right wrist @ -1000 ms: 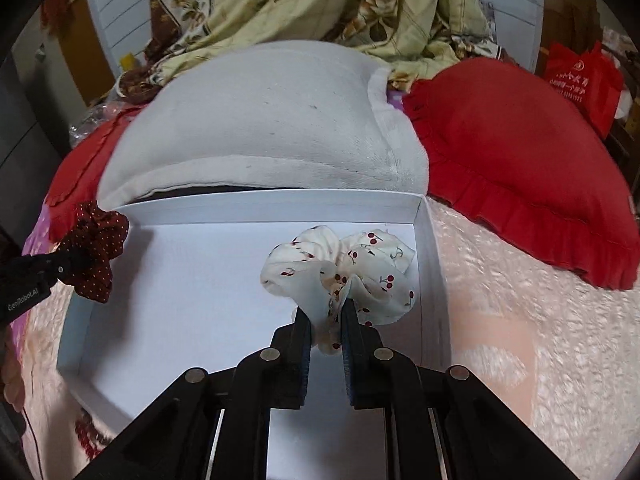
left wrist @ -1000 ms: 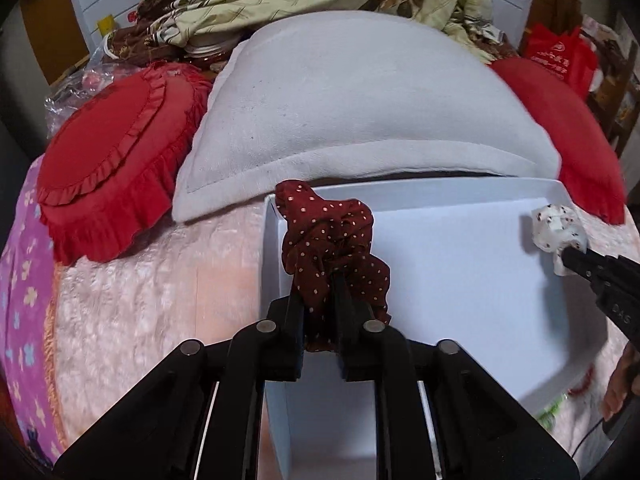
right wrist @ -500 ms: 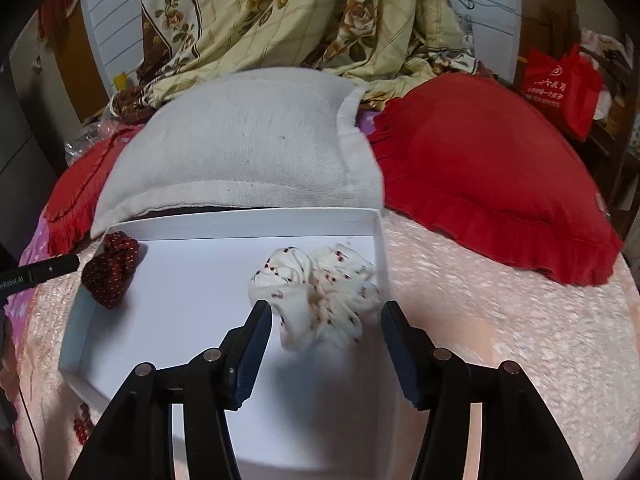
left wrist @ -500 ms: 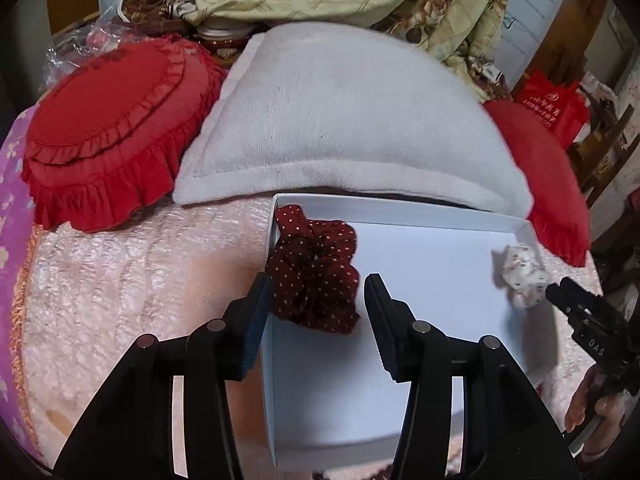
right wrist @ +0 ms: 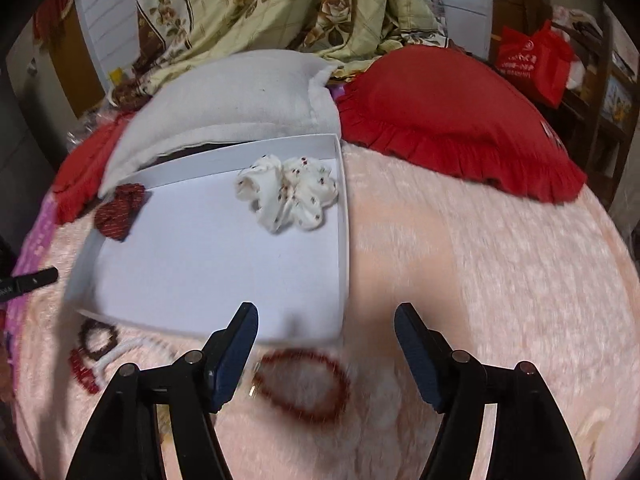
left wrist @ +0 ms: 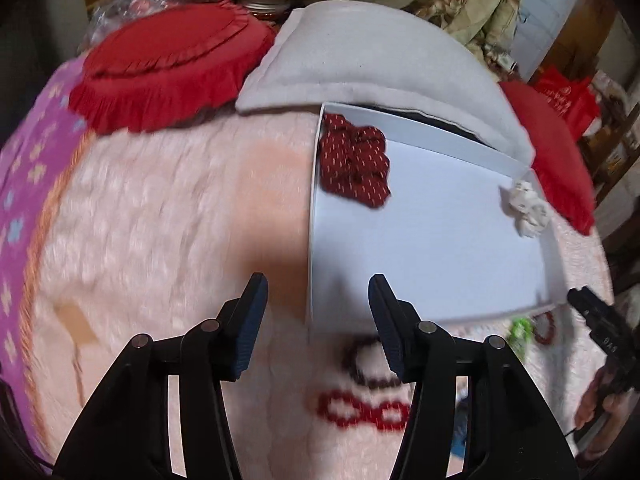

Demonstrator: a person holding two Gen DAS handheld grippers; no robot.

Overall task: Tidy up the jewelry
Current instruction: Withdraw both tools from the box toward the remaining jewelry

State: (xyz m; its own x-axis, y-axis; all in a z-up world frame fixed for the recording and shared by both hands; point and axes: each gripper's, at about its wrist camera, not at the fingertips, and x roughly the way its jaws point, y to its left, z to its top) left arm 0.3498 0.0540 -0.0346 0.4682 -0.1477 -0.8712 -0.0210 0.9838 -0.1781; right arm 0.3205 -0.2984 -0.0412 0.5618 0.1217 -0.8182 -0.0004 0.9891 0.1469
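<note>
I have just released both scrunchies into the white box [right wrist: 344, 240]: left gripper [left wrist: 316, 312] and right gripper [right wrist: 326, 340] opening, empty; bracelets [right wrist: 304, 384] remain outside.

The white box [right wrist: 342, 240] is bare across its middle and near half. Only its far corners are taken: the dark red scrunchie [left wrist: 354, 160] at the far left, the white scrunchie [right wrist: 286, 194] at the far right. A grey pillow [right wrist: 224, 96] overhangs the far rim. Along the near rim, beaded bracelets [right wrist: 304, 384] lie on the pink blanket [right wrist: 480, 280], blurred, perhaps touching the box.
</note>
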